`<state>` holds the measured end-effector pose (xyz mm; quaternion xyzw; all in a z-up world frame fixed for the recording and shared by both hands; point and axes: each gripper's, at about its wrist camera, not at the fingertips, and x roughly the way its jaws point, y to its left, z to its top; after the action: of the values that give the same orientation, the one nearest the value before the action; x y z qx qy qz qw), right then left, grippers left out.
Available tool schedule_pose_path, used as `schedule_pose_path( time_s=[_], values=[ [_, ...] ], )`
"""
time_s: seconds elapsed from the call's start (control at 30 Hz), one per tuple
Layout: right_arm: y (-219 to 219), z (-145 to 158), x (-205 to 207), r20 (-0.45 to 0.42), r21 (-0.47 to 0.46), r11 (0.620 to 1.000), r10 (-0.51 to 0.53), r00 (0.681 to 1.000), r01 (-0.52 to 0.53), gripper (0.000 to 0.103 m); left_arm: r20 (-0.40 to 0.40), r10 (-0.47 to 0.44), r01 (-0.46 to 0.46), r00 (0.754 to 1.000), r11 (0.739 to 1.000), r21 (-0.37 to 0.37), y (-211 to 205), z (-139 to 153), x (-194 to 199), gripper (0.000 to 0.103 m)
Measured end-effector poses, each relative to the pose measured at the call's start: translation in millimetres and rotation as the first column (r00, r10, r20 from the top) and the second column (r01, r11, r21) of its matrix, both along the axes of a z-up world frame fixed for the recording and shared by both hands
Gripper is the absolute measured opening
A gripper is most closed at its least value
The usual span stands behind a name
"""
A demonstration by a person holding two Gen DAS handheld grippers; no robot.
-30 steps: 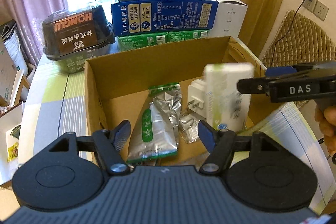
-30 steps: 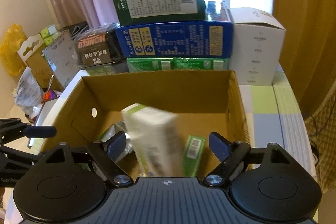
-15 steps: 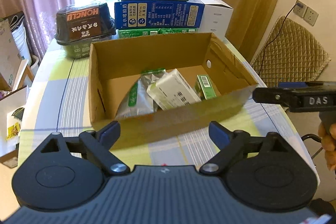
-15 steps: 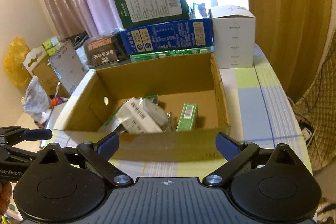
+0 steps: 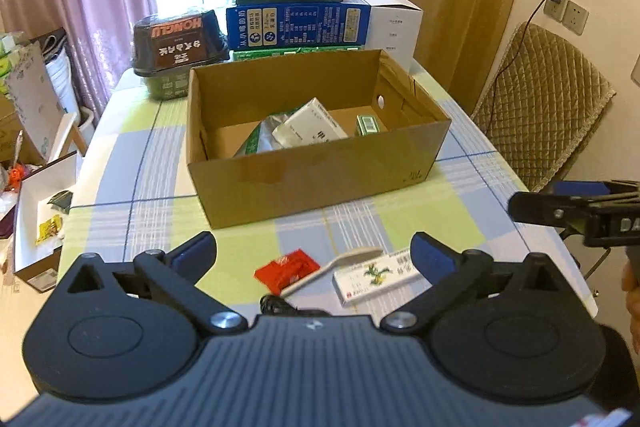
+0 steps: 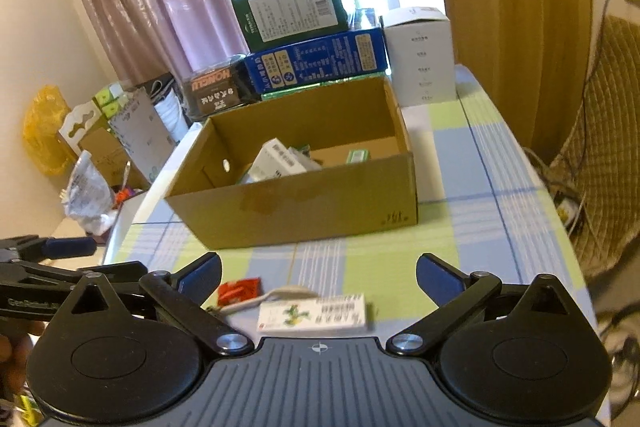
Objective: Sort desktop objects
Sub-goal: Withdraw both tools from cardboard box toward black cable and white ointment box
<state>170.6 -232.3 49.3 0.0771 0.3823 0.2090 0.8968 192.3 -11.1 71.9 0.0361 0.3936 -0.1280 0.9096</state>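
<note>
Cardboard box (image 5: 316,183) farther off now; both tongs (image 5: 314,253) (image 6: 319,273) pulled back, wide, empty.

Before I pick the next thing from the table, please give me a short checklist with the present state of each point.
1. Right tongs open and holding nothing: ok.
2. Left tongs open and holding nothing: ok.
3. Flat white carton with green plant print lies free on the checked tablecloth, between the right tongs' fingers in the right wrist view: ok.
4. White plastic spoon rests close against the carton's left end; whether they touch: cannot tell.
5. Small red packet lies apart, left of the spoon: ok.
6. Open brown cardboard box has free floor beside the white packet inside: ok.
</note>
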Motion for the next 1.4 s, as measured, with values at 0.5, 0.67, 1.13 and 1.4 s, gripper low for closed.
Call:
schedule_pose_path(
  time_s=[0.5,0.67,1.13,1.4],
  values=[
    [-19.4,-10.8,-53.5,-0.031,0.035,0.999,-0.021,0.999,0.022,0.101,-0.036,0.041,-0.041,0.998,0.999,0.009,11.8,-15.3,-48.7,0.101],
    [-21.6,-15.5,-60.2,-0.042,0.033,0.999,-0.018,0.999,0.020,0.101,-0.048,0.045,-0.045,0.998,0.999,0.007,11.6,-19.6,-55.4,0.101],
    [-22.4,-26.8,-62.4,-0.056,-0.006,1.000,-0.007,0.998,0.007,0.101,-0.067,0.017,-0.015,0.998,1.000,0.025,17.2,-40.2,-66.7,0.101],
    [-17.6,-33.8,-52.0,-0.060,-0.078,0.995,0.062,0.996,-0.067,0.101,-0.076,-0.045,0.050,0.996,0.996,0.072,24.6,-55.8,-64.1,0.101]
  ],
)
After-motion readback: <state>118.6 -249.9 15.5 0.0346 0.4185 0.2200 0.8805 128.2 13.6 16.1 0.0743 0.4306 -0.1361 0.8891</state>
